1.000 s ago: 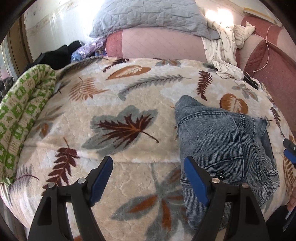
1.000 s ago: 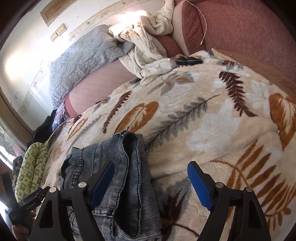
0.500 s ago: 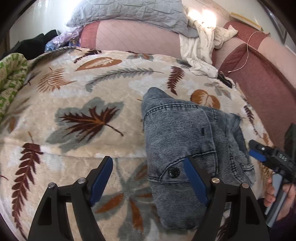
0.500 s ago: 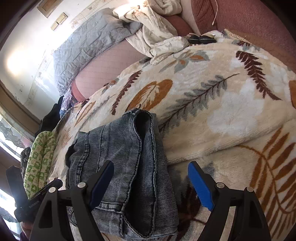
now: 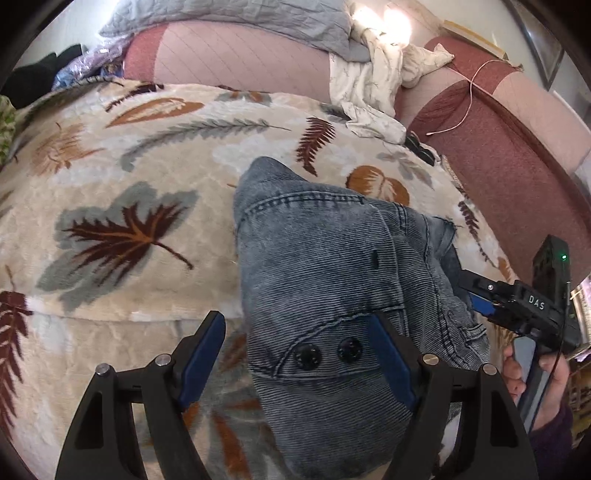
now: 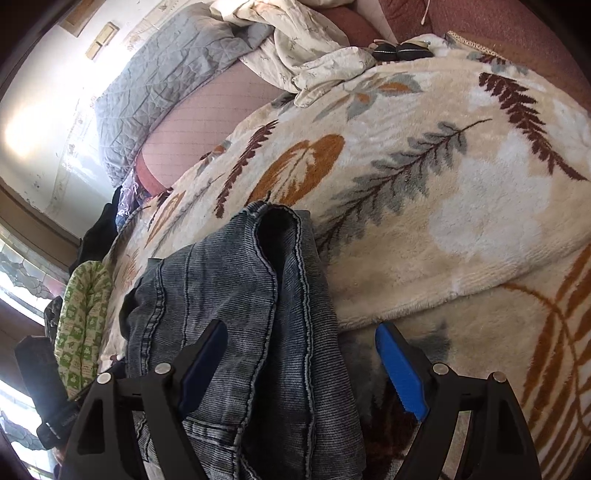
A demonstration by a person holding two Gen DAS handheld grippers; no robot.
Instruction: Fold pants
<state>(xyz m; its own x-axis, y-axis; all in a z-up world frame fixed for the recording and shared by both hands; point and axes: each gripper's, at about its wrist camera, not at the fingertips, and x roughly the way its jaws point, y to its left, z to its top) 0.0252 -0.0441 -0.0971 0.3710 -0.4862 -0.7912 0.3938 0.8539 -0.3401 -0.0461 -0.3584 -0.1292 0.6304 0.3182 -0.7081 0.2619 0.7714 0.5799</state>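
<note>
Both grippers are sinking closer over the bunched denim pants (image 5: 332, 280); left gripper (image 5: 295, 354) and right gripper (image 6: 301, 363) are hanging wide-jawed, gripping nothing.

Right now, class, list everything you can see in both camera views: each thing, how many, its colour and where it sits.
Faded blue denim pants: one, bunched on the blanket, near edge.
Cream fleece blanket with leaf print: one, covering the bed.
Grey quilted pillow: one, far end.
White crumpled cloth: one, far right corner.
Green patterned cloth: one, left edge.
Left gripper: black with blue pads, open over the pants.
Right gripper: same, open over the pants.
</note>
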